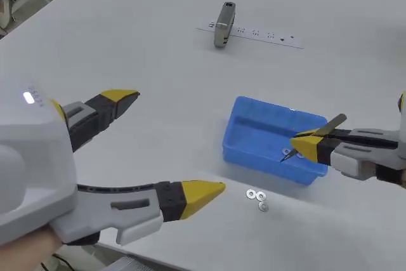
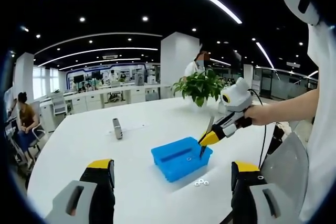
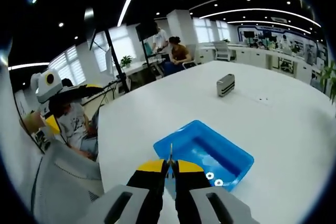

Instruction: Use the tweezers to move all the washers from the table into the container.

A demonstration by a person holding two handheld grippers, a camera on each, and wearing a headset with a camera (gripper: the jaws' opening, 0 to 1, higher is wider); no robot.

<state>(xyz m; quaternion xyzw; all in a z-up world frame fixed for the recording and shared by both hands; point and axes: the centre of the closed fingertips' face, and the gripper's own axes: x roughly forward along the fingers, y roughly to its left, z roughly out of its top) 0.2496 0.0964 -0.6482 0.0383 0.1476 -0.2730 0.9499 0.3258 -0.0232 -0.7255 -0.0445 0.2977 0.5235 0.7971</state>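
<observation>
The white table (image 1: 158,49) carries a blue container (image 1: 263,163) set toward its near edge. The left gripper (image 1: 168,144) hangs above the table on the container's left side, jaws spread wide and holding nothing. The right gripper (image 1: 314,143) reaches in over the container's right end, its jaws pinched tight on the tweezers (image 1: 293,152), whose tips point down into the container just beside two washers (image 3: 214,179) on its floor. The loose washers (image 1: 257,197) lie clustered on the table between the container and the near edge, apart from both grippers.

Washers (image 1: 261,197) on table (image 1: 158,144), before container (image 1: 254,132)
</observation>
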